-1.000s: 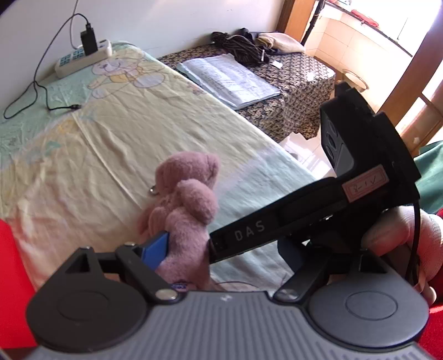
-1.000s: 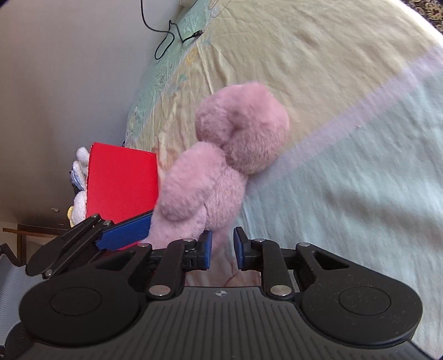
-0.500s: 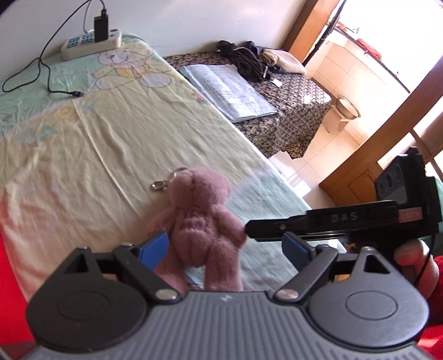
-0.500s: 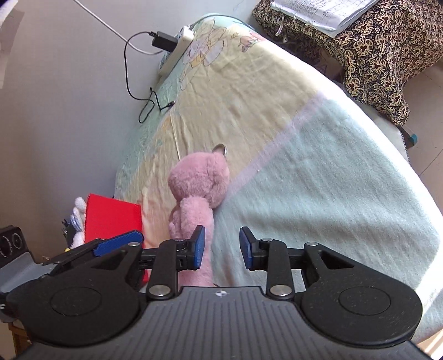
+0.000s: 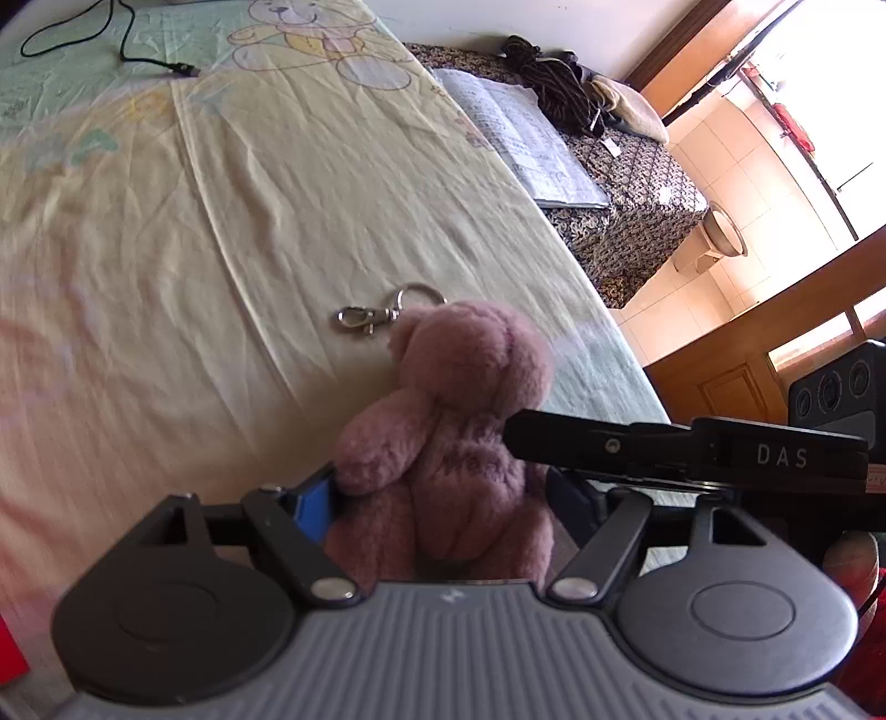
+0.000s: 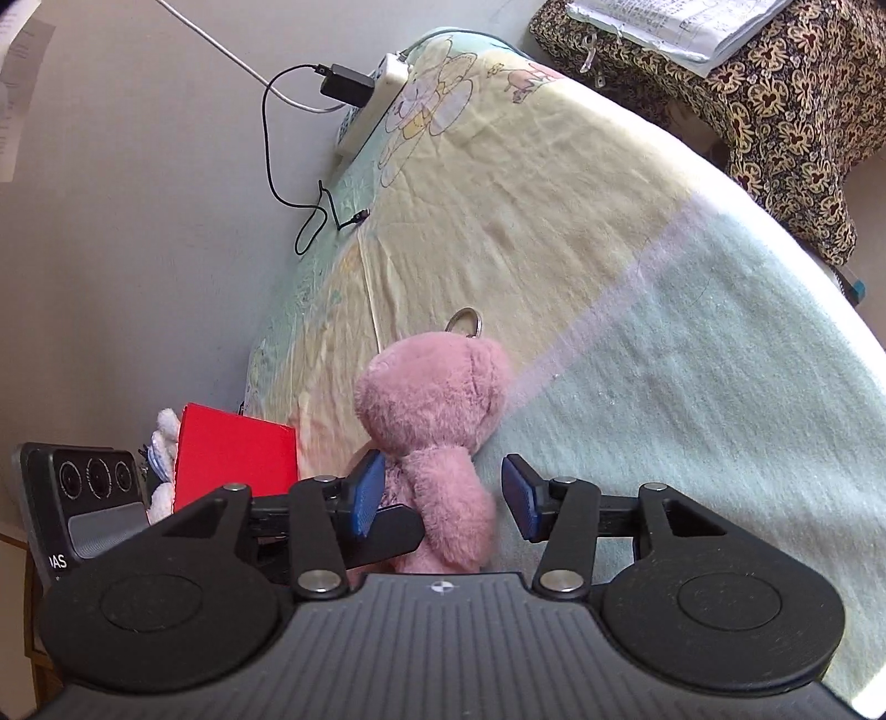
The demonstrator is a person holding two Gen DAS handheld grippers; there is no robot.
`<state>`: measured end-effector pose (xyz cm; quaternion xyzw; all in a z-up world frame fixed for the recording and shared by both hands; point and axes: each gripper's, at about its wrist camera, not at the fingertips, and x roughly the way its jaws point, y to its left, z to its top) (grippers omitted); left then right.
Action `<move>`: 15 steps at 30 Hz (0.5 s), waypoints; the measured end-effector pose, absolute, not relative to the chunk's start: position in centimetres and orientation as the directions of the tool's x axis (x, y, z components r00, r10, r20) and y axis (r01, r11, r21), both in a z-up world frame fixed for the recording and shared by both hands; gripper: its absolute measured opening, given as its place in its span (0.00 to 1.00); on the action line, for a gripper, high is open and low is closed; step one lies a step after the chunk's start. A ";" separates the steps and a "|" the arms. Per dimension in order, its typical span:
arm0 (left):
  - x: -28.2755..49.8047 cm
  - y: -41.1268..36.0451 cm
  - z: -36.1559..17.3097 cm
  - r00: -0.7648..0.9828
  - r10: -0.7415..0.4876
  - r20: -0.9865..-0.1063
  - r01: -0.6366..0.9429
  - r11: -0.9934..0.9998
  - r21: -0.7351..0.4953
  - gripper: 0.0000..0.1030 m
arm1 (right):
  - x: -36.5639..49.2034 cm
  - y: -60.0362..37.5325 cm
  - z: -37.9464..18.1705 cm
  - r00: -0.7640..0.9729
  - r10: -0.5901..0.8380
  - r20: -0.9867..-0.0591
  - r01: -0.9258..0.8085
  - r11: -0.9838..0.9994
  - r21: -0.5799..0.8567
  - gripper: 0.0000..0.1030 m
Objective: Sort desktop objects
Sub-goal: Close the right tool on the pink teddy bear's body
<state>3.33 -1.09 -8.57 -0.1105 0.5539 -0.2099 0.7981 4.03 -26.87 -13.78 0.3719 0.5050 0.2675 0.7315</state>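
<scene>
A pink plush bear [image 5: 470, 376] with a metal key ring and clasp [image 5: 365, 318] stands upright on the bed sheet. My left gripper [image 5: 443, 501] is shut on its body, the blue left pad pressing its arm. From the right, a finger [image 5: 554, 437] of my right gripper reaches the bear's side. In the right wrist view the bear [image 6: 432, 399] sits between the spread blue pads of my right gripper [image 6: 443, 495], which is open; neither pad presses it. A black finger [image 6: 387, 531] of the left gripper touches the bear's lower left.
A red box [image 6: 232, 454] and a white plush toy [image 6: 163, 443] are at the left by the wall. A power strip with charger [image 6: 376, 105] and cable [image 5: 127, 44] lie at the far end. An open book [image 5: 531, 149] rests on a patterned side table past the bed's right edge.
The right gripper's pads have spread apart from a narrow gap and no longer pinch the bear. The left gripper's fingers have drawn in around the bear, which now stands closer in both views.
</scene>
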 end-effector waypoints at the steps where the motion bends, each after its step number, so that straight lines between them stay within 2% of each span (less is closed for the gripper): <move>1: 3.4 -1.1 -8.8 0.294 -0.457 -0.839 0.213 0.887 -0.409 0.69 | 4.2 -26.6 -13.9 0.335 0.775 -0.536 -0.014 0.573 0.819 0.49; 5: 3.1 -0.8 -8.7 0.297 -0.454 -0.840 0.202 0.890 -0.410 0.67 | 4.4 -25.5 -13.6 0.316 0.777 -0.544 -0.060 0.588 0.806 0.49; 9: 2.2 -0.4 -8.1 0.307 -0.442 -0.843 0.180 0.896 -0.405 0.66 | 4.5 -25.1 -13.2 0.271 0.789 -0.552 -0.081 0.590 0.803 0.44; 15: -0.6 1.0 -6.8 0.328 -0.424 -0.844 0.157 0.906 -0.394 0.66 | 3.2 -23.6 -11.7 0.192 0.810 -0.555 -0.164 0.584 0.795 0.43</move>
